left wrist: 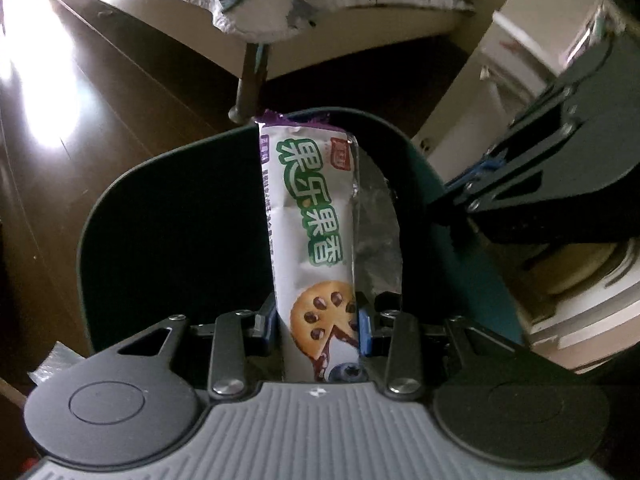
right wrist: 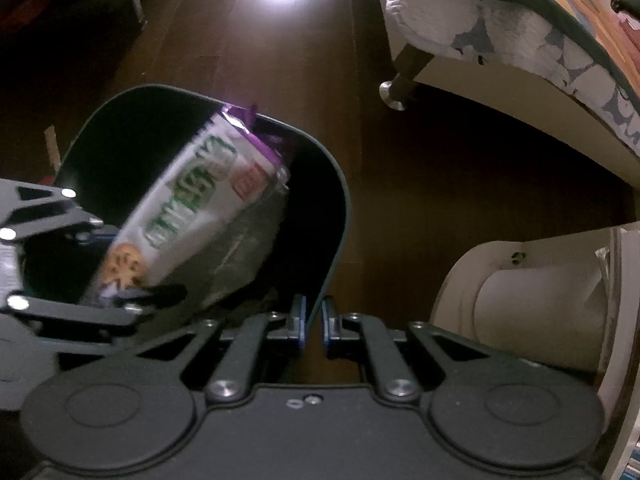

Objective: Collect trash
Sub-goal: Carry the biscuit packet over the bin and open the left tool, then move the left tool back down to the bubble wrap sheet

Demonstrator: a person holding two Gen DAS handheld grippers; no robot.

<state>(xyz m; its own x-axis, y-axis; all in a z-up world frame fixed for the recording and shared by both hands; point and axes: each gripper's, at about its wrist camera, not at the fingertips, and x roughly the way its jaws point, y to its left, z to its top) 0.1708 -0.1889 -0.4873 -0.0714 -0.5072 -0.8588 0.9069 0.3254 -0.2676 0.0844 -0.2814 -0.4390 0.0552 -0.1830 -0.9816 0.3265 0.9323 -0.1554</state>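
While the left tool (left wrist: 318, 316) pinches a white cookie wrapper (left wrist: 308, 216) by its lower end, the wrapper stands over the mouth of a dark bin (left wrist: 120, 216) on the wooden floor (left wrist: 100, 92). At three o'clock of it, the right tool (right wrist: 314, 320) has its fingers pressed onto the bin's rim. A bed (right wrist: 500, 32) lies at twelve o'clock.
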